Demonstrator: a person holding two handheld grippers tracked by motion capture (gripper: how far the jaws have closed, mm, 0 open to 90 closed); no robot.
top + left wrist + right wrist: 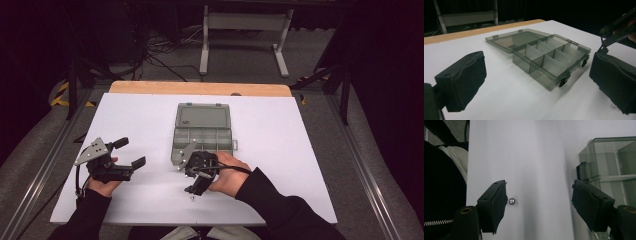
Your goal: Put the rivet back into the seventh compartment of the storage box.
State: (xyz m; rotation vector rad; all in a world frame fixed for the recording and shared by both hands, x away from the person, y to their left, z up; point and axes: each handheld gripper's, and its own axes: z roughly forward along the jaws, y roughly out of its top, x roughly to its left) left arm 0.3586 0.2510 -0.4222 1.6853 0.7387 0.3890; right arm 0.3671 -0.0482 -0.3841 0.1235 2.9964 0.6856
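A small silver screw [511, 201] lies on the white table top [280, 165], also seen as a speck [191, 196] near the front edge. My right gripper [541, 192] is open above it, and the screw sits just inside the left pad [497, 205] without touching the other pad. In the high view the right gripper [193, 183] points down at the table in front of the box. An open grey see-through compartment box [202, 132] lies mid-table with its lid folded back. My left gripper [131, 152] is held open at the left with nothing in it; the box [551, 56] lies ahead of its jaws [535, 72].
The box's near corner and latch [584, 171] stand close to the right gripper's right pad. The table's wooden far edge [200, 88] lies behind the box. A white frame stand [245, 22] and cables are on the floor beyond. My dark sleeve [280, 210] crosses the front edge.
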